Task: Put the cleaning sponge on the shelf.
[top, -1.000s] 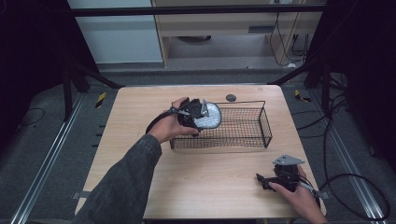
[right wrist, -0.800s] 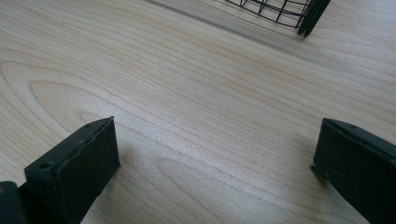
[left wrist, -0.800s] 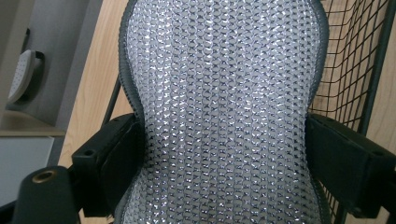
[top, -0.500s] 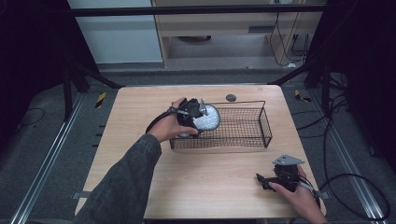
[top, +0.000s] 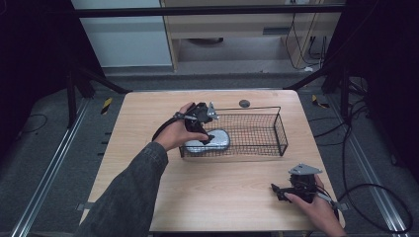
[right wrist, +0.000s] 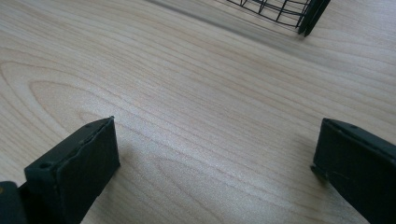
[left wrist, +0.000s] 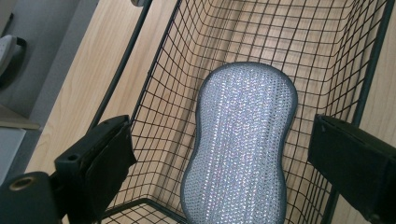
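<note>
With your left gripper [left wrist: 219, 158] standing jaws wide apart over the near-left end of the wire basket [top: 276, 129], nothing is between its pads; the grey scrubbing pad [left wrist: 240, 144] lies flat on the basket floor below, free of both jaws.

Your right gripper [right wrist: 215, 154] is likewise spread and empty, resting low on the bare wooden table [top: 232, 192] near its front right corner, well apart from the basket.

Step in hand, as a judgement: the pad looks placed and let go, or about to be picked up. I cannot tell which.

Next move: either lift your left gripper straight up past the rim wire, or lower it and close on the pad's narrow middle.

Basket contents: the one pad, at the left end; the remainder is empty mesh.

A small dark round fitting [top: 244, 103] sits in the table beyond the basket.
</note>
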Demonstrator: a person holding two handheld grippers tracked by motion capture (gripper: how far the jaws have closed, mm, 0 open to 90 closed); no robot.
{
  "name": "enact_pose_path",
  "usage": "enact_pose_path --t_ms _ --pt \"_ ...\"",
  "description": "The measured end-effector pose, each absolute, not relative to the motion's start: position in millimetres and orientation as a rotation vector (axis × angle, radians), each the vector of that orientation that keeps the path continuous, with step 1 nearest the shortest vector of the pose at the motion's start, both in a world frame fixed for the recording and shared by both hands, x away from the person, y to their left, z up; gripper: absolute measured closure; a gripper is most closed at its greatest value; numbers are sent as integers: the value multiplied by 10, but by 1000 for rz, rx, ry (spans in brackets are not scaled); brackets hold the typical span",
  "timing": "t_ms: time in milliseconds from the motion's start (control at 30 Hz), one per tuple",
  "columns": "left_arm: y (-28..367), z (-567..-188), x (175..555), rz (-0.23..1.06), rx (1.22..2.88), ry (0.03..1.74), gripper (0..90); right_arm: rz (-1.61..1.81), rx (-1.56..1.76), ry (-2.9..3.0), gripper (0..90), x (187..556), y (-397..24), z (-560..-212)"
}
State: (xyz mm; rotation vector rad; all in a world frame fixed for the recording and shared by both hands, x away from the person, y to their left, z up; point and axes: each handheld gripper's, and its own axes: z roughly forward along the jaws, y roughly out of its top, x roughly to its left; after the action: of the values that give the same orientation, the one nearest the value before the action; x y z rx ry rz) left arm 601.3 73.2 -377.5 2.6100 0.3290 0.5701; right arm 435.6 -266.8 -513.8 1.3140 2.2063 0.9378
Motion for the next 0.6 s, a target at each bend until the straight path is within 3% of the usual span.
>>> enact_pose_path --t_ms 600 --pt "736 -3671 5893 578 2547 320 54 938 1313 2206 3 4357 -2669 -5139"
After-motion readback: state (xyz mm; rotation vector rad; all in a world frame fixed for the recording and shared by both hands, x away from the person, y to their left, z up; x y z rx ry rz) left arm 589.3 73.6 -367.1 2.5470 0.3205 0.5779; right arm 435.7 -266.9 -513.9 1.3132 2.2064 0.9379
